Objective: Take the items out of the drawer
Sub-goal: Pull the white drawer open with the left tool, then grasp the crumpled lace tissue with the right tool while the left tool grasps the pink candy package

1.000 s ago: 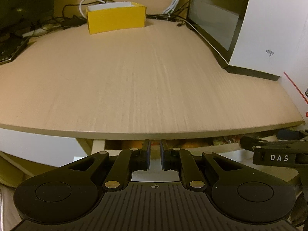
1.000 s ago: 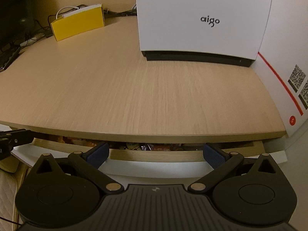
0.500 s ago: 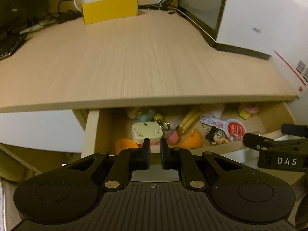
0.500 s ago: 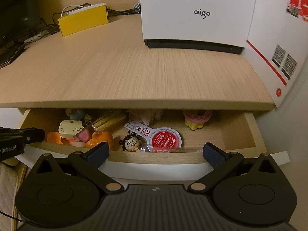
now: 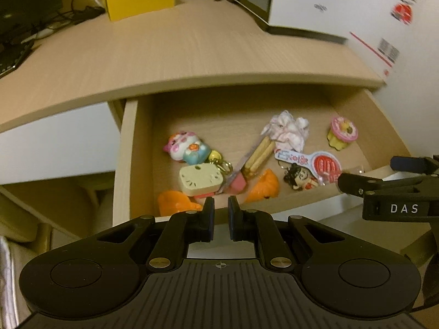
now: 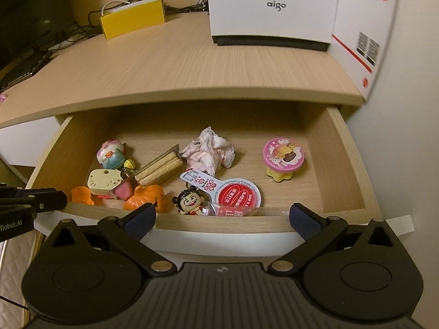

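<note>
The drawer now stands fully out, exposing its toys. Your left claw is nearly pressed together at the front edge; your right claw, spread wide and empty, can reach in.

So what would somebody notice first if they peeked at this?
Probably the open drawer full of little toys. A pink cupcake toy stands alone on its right side, and a grinning doll keychain lies by the front wall. Up on the desk sits a bright yellow box.
</note>
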